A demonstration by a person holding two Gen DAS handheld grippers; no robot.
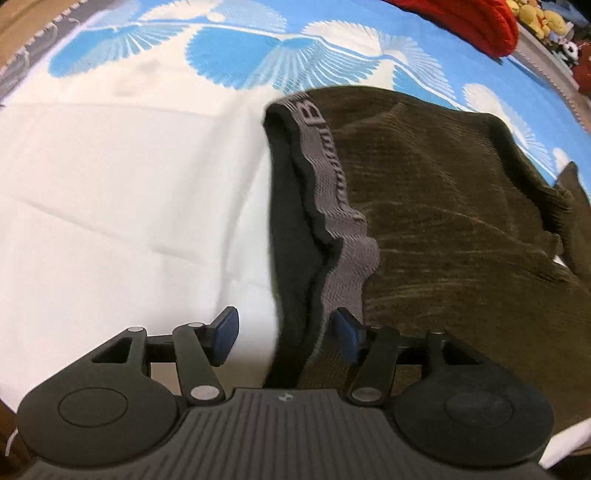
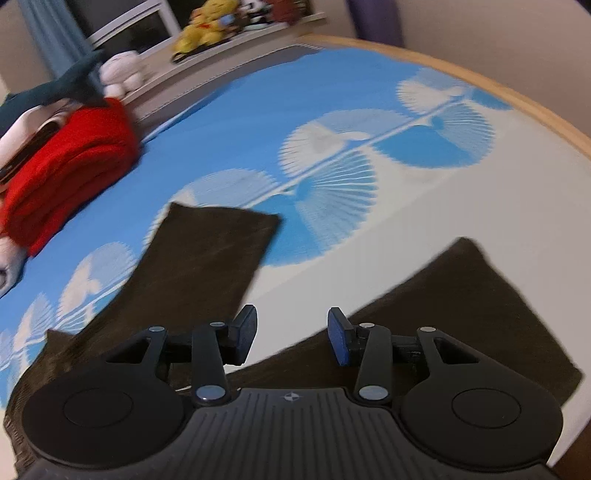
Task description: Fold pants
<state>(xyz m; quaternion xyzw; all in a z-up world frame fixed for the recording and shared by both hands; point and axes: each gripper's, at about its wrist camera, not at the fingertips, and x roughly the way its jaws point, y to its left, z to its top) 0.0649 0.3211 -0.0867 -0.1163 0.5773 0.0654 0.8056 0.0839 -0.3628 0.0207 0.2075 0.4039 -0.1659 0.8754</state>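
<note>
I see one pair of pants (image 1: 443, 229), dark brown, lying on the bed cover (image 1: 110, 206) with the blue and white fan pattern. In the left wrist view the grey waistband (image 1: 332, 206) is turned outward and runs toward my left gripper (image 1: 286, 338), whose jaws stand apart with the edge of the waist between them, but the blue pads do not press on it, so nothing is held. In the right wrist view my right gripper (image 2: 291, 336) is also parted and empty, and it hangs above the place where the two legs spread apart: one leg (image 2: 207, 258) goes up to the left, the other leg (image 2: 469, 306) to the right. I judge that the cloth is soft, light and ribbed like corduroy, so it will sag and wrinkle when lifted and will not slip easily. The thick elastic band is the firmest part, so I would take the waist there with the left gripper and one leg hem with the right. I count also one red folded cloth (image 2: 70, 170) near the far edge and several plush toys (image 2: 207, 26) on the shelf behind, too blurred to count exactly.
</note>
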